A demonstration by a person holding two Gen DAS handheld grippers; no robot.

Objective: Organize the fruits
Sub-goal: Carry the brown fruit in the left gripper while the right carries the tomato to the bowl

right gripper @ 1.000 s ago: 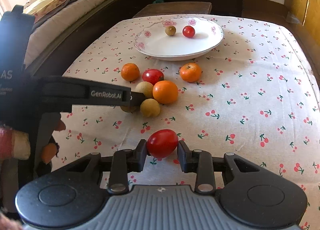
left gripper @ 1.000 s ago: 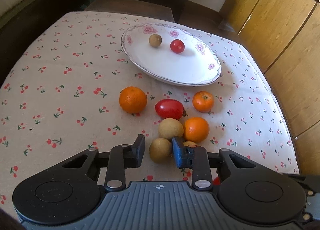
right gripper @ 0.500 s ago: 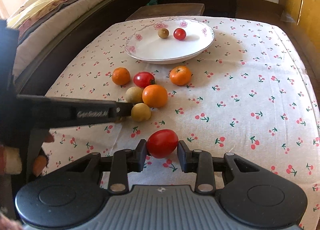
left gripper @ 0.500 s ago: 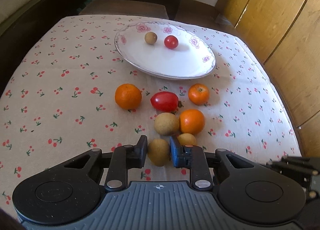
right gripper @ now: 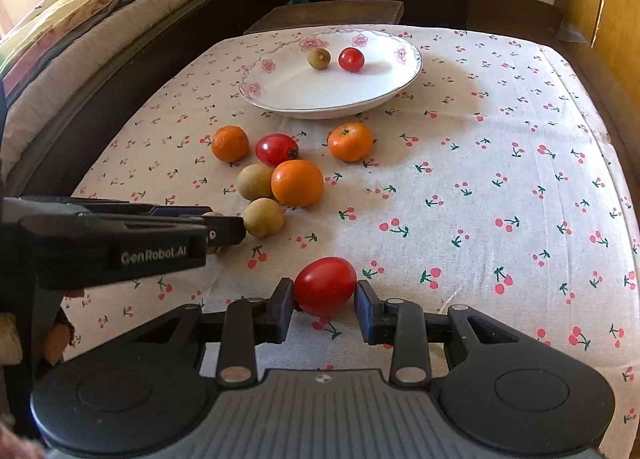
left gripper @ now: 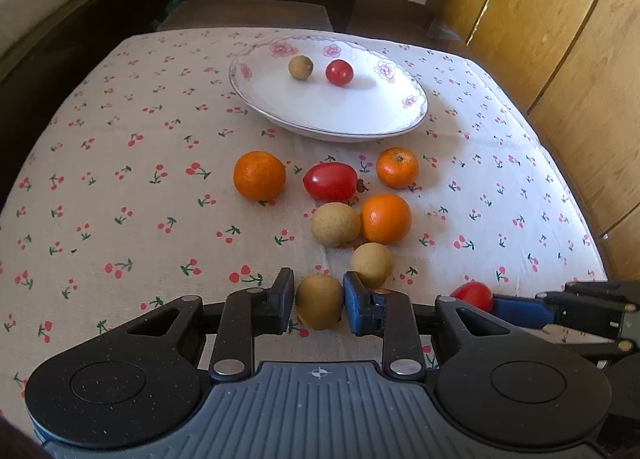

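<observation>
Left gripper, bottom centre of its view, jaws easing apart, pads still touching a tan fruit between them. Right gripper clamps a red tomato at lower centre. Plate, upper centre, holds 2 fruits.

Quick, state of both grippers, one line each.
Left gripper: shut on a tan round fruit, jaws easing open slightly.
Right gripper: shut on a red tomato.
</observation>
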